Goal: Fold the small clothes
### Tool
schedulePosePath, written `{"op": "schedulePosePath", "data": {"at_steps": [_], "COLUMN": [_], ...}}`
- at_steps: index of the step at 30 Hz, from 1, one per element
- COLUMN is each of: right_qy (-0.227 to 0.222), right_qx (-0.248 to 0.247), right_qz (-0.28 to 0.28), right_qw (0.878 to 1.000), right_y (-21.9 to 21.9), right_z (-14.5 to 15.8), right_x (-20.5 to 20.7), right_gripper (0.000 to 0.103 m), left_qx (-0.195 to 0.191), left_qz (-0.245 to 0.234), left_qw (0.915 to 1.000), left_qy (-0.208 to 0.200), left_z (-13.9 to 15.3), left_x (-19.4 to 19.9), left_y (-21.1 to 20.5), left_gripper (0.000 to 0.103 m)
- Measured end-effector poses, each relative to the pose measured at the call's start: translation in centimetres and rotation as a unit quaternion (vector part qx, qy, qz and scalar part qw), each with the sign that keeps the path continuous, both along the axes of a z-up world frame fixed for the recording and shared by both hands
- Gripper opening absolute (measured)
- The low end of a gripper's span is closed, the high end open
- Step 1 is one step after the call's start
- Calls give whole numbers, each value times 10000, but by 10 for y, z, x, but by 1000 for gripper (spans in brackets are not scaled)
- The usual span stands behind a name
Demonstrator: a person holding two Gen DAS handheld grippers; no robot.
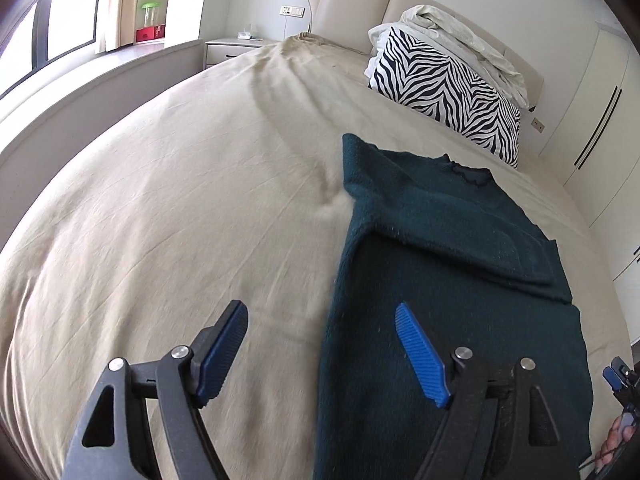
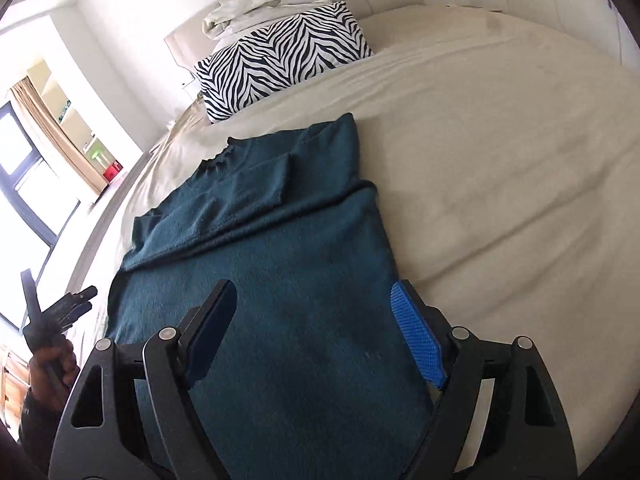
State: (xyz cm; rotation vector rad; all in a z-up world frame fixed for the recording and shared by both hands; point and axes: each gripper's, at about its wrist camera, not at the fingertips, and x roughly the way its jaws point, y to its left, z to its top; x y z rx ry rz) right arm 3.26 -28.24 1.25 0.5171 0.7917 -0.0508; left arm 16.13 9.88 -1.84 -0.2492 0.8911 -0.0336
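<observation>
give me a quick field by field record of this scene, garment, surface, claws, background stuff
garment: dark teal knitted sweater, lying flat, both sleeves folded across the chest, neckline toward the headboard
surface: beige bed sheet, lightly wrinkled
left claw: open, nothing between the blue pads, above the sweater's left edge
right claw: open, empty, above the sweater's lower body
background: zebra-striped pillow with a crumpled cream blanket on top, against the beige padded headboard
fold stage: sleeves in, body not yet folded
</observation>
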Motion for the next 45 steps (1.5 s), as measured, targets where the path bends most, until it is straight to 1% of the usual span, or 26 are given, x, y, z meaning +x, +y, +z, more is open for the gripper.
{"op": "schedulePosePath", "data": {"at_steps": [3,6,7,9,11,14,17,20,22,23,24,25,26,29,31,34,35,36,37,40,42,45], "right_qy": [164,250,308,479,640,790,782,786,775,780,793,826,858,882,880,900,913,906,906,915,920,881], "right_qx": [120,170,192,291,334,408,390,402,542,607,649,657,643,650,759,966,1019,1054,1063,1092,1097,1049], "right_qz": [-250,-439,-494,-567,-647,-663,-539,-468,-383,-326,-263,-195,-152,-98,-83,-80,-74,-75,-68,-34,-12,10], "right_qw": [9995,9986,9981,9968,9953,9938,9947,9950,9948,9946,9944,9942,9941,9939,9932,9912,9906,9903,9902,9898,9897,9906], "right_y": [-13,-23,-26,-30,-32,-31,-25,-22,-19,-18,-15,-12,-10,-6,-7,-12,-13,-13,-14,-13,-13,-11], "right_z": [-8,-17,-20,-29,-36,-44,-48,-46,-45,-45,-46,-47,-48,-49,-50,-53,-54,-54,-54,-55,-56,-54], "right_x": [-43,-82,-91,-104,-116,-129,-140,-144,-145,-145,-146,-146,-147,-148,-149,-151,-151,-152,-152,-153,-154,-156], "right_gripper": [79,79,79,79,79,79,79,78,75,70,65,63,59,53,48,34,32,31,30,20,11,9], "left_qx": [85,-17,-80,-153,-44,-29,202,135,197,257,314,346,340,280,204,163,170,150,104,-114,-194,-355], "left_qz": [-99,-148,-147,-178,-272,-514,-666,-677,-717,-737,-760,-784,-801,-829,-834,-868,-870,-868,-864,-862,-847,-790], "left_qw": [9996,9984,9977,9967,9962,9946,9934,9932,9925,9922,9916,9913,9910,9906,9905,9896,9894,9893,9892,9886,9887,9890], "left_qy": [258,540,661,777,821,899,907,941,968,977,998,1004,1015,1052,1077,1136,1149,1163,1181,1227,1218,1200], "left_z": [-8,-21,-27,-35,-37,-39,-41,-41,-41,-41,-41,-41,-41,-39,-38,-37,-37,-37,-37,-38,-38,-36], "left_x": [-47,-83,-93,-111,-126,-142,-149,-150,-151,-152,-153,-155,-155,-157,-158,-159,-160,-160,-160,-161,-162,-164], "left_y": [5,7,7,4,-3,-11,-20,-21,-23,-25,-25,-25,-26,-25,-24,-27,-29,-29,-29,-27,-27,-24], "left_gripper": [79,79,79,79,79,79,79,79,77,75,72,70,69,61,51,40,39,34,27,13,10,8]}}
